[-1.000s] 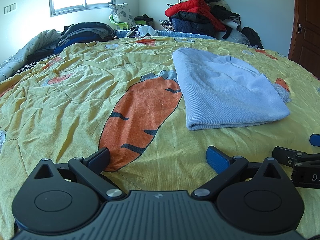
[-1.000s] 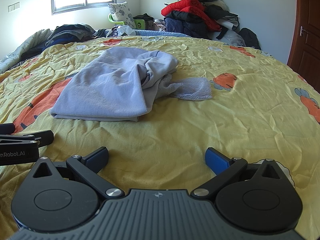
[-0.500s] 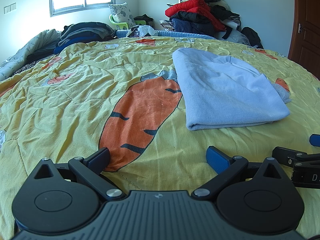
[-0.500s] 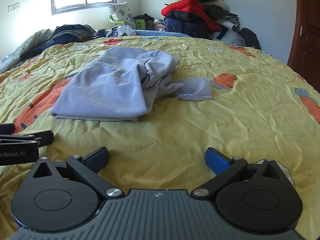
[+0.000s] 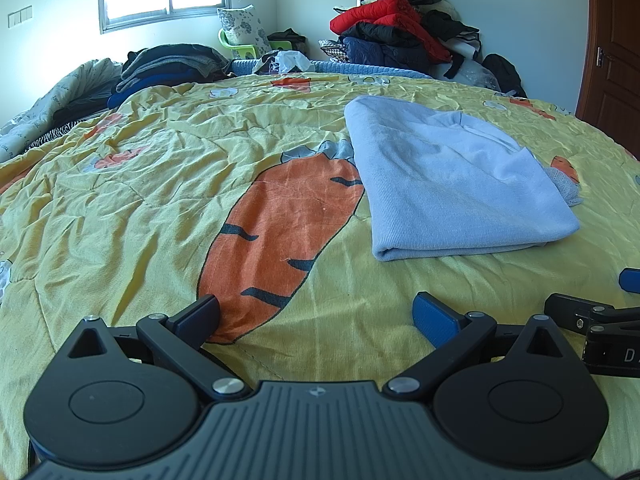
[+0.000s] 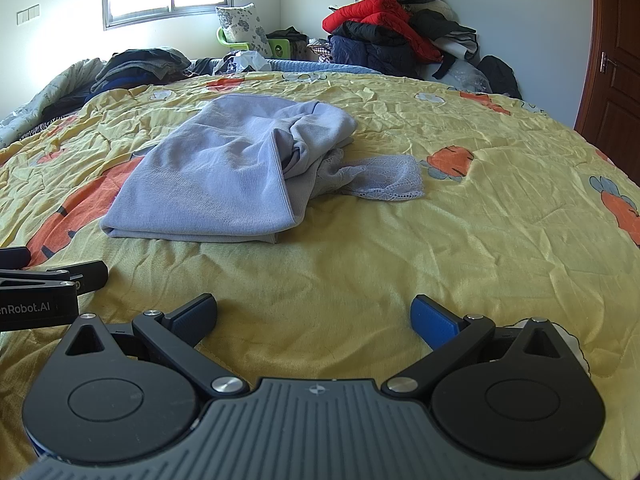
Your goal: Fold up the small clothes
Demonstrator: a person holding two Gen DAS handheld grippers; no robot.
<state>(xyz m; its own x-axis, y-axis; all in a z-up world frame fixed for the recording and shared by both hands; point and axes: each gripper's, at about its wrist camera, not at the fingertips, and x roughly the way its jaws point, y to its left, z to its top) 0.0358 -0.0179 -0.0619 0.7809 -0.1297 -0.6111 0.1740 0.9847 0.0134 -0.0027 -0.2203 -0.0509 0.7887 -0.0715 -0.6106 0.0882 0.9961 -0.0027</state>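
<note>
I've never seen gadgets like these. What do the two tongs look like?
Both match. The left tongs and right tongs each have a ribbed grey body, two round black discs, black link arms with silver pins and blue pads. White lettering marks the left one's side. No cables or sleeves show.

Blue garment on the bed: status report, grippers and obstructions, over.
Left gripper open, empty, low over the quilt. Right gripper open, empty. Blue garment partly folded, lace piece sticking out on its right. Nothing between grippers and garment.
</note>
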